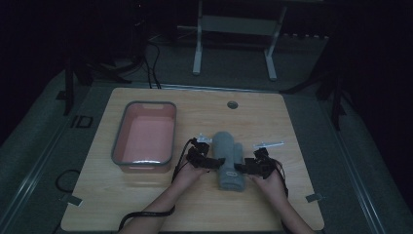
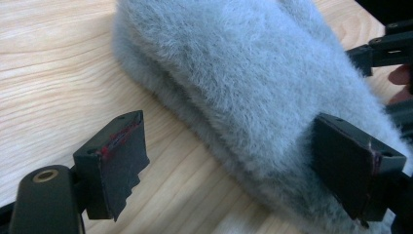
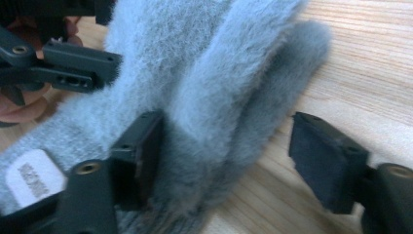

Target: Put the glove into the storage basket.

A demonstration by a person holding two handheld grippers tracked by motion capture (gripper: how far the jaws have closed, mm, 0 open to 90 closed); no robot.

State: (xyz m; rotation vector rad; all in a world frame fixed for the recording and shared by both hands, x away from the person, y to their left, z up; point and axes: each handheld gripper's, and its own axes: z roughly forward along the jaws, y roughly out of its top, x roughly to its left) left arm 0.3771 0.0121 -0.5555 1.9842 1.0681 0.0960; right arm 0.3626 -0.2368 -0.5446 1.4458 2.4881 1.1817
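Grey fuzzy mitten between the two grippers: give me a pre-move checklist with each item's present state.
1. Grey fuzzy mitten lies flat on the wooden table: ok.
2. Left gripper straddles the mitten's edge, jaws open: ok.
3. Right gripper straddles the thumb side, jaws open: ok.
4. Pads pressing on the fabric: not ok, one pad of each touches, no pinch.
5. Pink bin stands apart from the mitten: ok.
6. How many fabric layers lie between each gripper's jaws: cannot tell.

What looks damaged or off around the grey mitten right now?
The left gripper's pad is ragged: its lower edge is torn into jagged teeth, with red showing along the top seam. The fuzzy grey mitten itself lies flat and looks intact; the pink bin sits upright.
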